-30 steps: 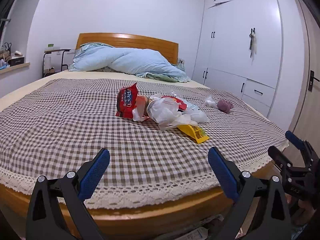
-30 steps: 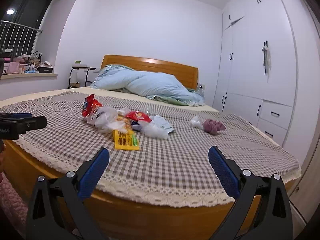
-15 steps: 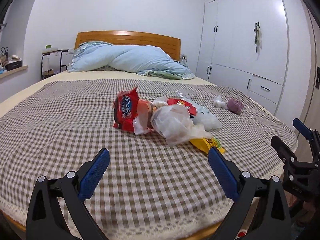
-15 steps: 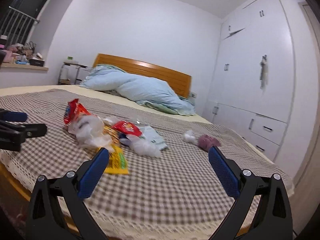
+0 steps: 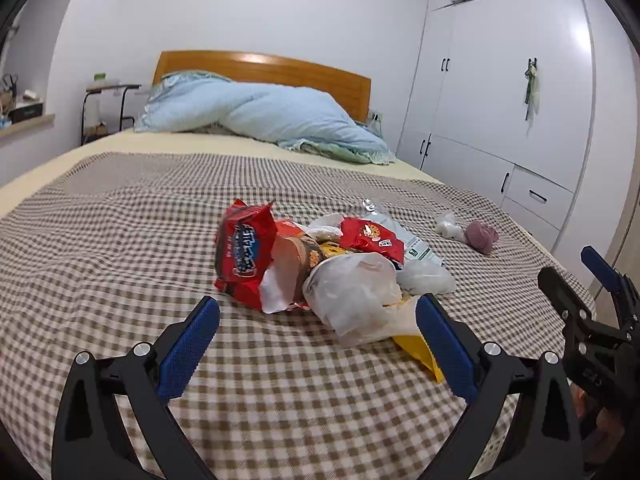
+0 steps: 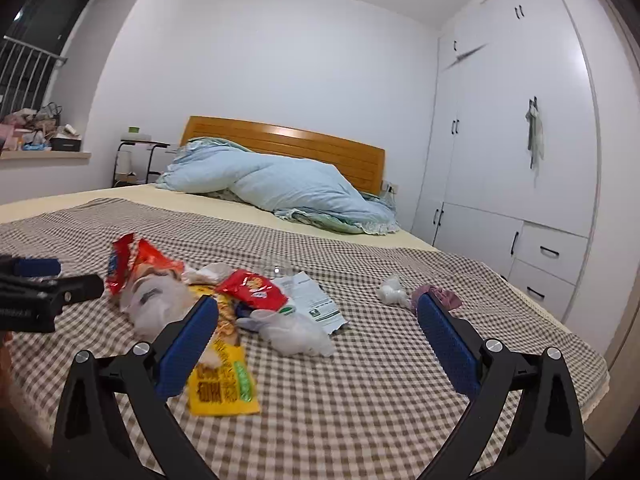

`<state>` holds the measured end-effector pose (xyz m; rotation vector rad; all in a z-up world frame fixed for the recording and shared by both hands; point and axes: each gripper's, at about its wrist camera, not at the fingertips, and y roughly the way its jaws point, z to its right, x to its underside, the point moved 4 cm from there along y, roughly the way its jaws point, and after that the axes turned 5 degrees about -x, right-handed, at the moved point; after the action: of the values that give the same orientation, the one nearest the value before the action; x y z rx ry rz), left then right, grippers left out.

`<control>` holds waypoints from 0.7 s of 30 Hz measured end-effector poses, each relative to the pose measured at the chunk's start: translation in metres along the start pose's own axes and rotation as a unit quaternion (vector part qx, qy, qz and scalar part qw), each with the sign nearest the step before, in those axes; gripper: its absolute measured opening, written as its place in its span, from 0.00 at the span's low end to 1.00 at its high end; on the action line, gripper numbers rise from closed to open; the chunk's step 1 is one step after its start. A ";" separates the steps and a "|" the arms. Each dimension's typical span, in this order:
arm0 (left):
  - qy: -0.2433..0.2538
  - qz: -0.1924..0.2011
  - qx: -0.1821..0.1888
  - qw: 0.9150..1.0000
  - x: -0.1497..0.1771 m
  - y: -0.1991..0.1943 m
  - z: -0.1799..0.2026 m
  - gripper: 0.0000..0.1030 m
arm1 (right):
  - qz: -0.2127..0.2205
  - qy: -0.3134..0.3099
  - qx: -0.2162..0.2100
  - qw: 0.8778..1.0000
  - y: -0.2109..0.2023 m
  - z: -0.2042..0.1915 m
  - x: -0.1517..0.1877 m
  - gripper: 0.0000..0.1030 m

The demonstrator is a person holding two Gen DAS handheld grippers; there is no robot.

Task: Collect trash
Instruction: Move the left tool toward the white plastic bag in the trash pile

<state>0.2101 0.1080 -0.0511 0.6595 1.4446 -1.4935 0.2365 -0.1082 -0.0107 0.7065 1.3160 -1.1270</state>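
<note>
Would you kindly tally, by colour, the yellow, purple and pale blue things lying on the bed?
Yellow: 1, the yellow packet
Purple: 1, the purple bundle
Pale blue: 1, the quilt
Total: 3

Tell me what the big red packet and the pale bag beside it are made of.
Red packet: likely glossy plastic film; it shines and creases sharply. Pale bag: thin translucent plastic, apparently; contents show dimly through its soft wrinkles.

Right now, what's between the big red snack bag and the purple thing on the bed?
In the left wrist view, between the red snack bag and purple thing lie a smaller red wrapper and white paper.
</note>
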 end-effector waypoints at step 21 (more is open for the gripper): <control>-0.019 -0.122 0.014 0.992 0.011 0.086 0.027 0.54 | -0.039 0.038 0.019 0.998 0.056 0.026 0.003 0.93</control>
<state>0.2870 0.0893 -0.0957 0.4811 1.5182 -1.7073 0.2976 -0.1134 -0.0191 0.7365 1.3994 -1.2004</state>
